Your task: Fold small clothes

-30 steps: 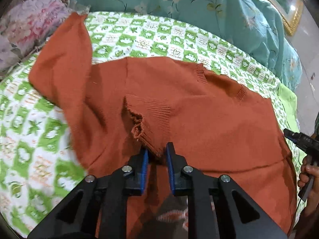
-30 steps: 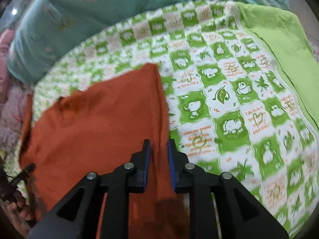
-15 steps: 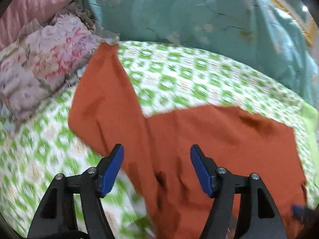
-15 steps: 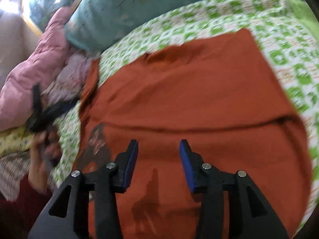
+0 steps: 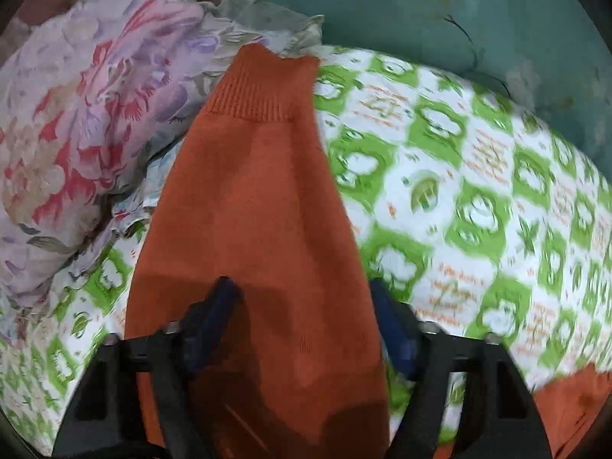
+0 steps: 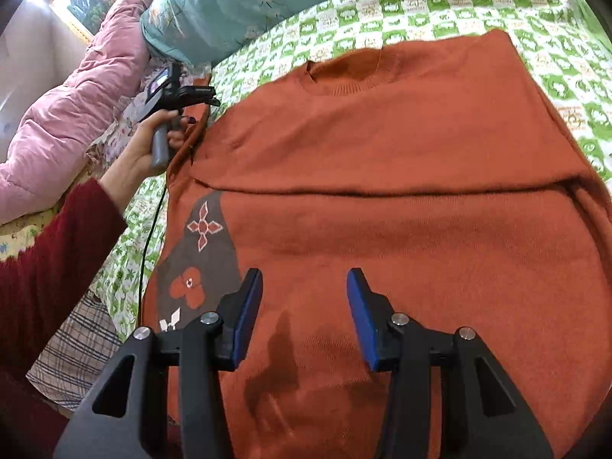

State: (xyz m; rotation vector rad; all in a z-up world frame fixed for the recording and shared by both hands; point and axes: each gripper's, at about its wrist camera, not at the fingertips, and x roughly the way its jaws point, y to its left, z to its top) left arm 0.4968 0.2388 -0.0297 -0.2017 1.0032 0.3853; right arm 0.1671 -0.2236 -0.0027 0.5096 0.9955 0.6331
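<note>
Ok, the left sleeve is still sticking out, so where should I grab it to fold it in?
Grip the ribbed cuff at the sleeve's far end, coming in along the sleeve from the shoulder side. The left gripper is already open astride the sleeve, so slide forward. The cuff lies flat against the floral pillow; its thicker edge should pinch cleanly and carry the sleeve over the sweater.

Two wrist cameras over one bed, each looking forward along its own fingers.

The left view sits close above the orange sweater's sleeve, facing the floral pillow and teal quilt. The right view hangs higher over the sweater's body, facing the collar, and catches the left hand-held gripper at its left. Both share the sweater and green checked bedsheet.
</note>
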